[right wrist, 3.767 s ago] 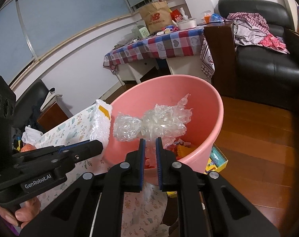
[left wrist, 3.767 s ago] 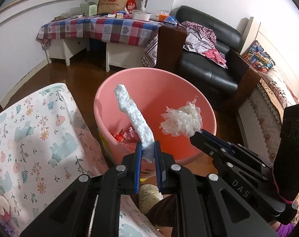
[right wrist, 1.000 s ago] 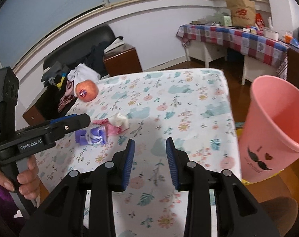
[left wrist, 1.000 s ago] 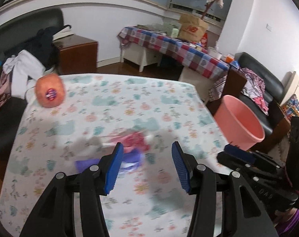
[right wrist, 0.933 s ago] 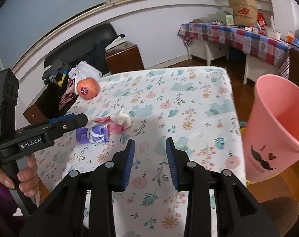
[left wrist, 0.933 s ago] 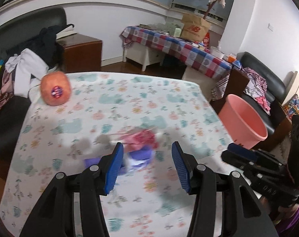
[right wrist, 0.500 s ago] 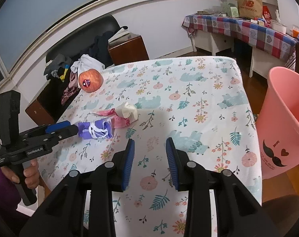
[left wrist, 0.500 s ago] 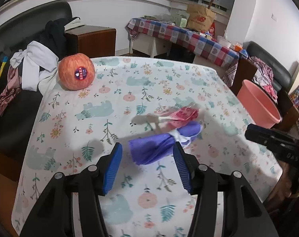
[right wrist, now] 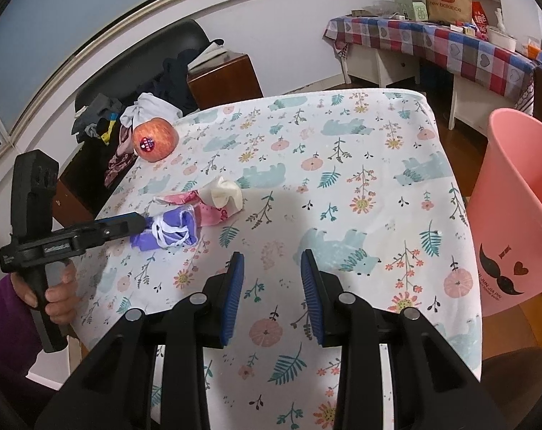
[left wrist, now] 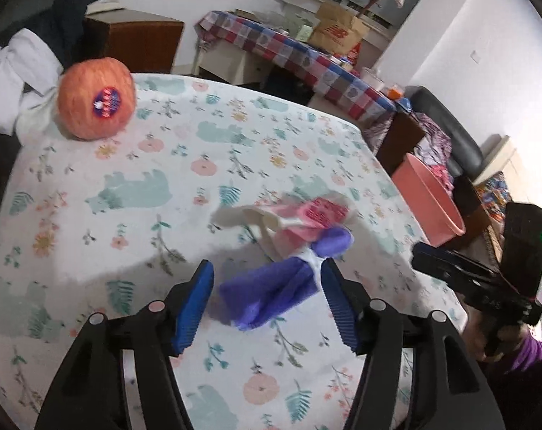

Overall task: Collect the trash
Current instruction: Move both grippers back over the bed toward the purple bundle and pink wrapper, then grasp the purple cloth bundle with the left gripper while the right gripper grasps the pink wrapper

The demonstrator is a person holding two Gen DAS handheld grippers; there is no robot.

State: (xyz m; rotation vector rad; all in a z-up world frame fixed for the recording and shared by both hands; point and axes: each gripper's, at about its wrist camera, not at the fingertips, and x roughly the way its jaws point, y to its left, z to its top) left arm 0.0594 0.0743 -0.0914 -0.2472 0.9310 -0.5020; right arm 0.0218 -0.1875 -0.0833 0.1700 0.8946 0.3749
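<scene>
Covering the table, a floral cloth [right wrist: 342, 186] carries an apple [left wrist: 96, 103] and wrappers. Left gripper [left wrist: 267, 297] jaws are opening around the purple wrapper [left wrist: 271, 292]; right gripper [right wrist: 272, 294] gapes empty.

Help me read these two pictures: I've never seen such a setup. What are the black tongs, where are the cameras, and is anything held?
There is no robot here. A person holds a handheld two-finger gripper in each hand, and a fisheye camera on each looks out along its fingers.

The left wrist view shows the left gripper, jaws opening, with a purple wrapper lying between them on the flowered tablecloth; the pads do not press on it yet. The right wrist view shows the right gripper, open and empty, and the person's left hand on the other tool.

Beside the purple wrapper lie a pink wrapper and a white crumpled scrap. An apple with a sticker sits near the far corner. A pink bin stands beside the table.
</scene>
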